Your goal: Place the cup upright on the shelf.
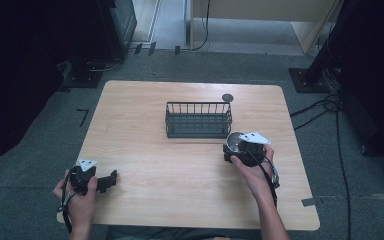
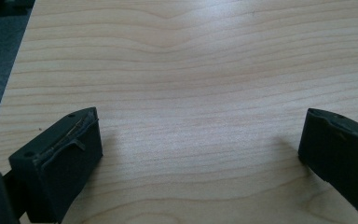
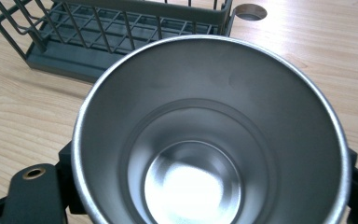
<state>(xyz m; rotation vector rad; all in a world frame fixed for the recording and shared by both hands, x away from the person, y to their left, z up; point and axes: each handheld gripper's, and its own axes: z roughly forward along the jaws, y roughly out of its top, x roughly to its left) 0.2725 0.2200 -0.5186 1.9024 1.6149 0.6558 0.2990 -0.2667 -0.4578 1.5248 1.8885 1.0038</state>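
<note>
High view: my right gripper (image 1: 236, 149) fingers clamp the steel cup (image 1: 235, 141) — wire basket (image 1: 198, 120) just beyond, up-left. Left gripper (image 1: 111, 180) fingers open, empty.

Shiny silver steel cup (image 3: 205, 140), dark grey wire basket (image 1: 198, 120), pale wood-grain table (image 1: 180, 170), black grippers, grey carpet floor (image 1: 40, 150).

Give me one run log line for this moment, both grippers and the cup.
right gripper: shut on cup, beside basket | left gripper: open, empty, low over table | cup: not yet in basket
</note>
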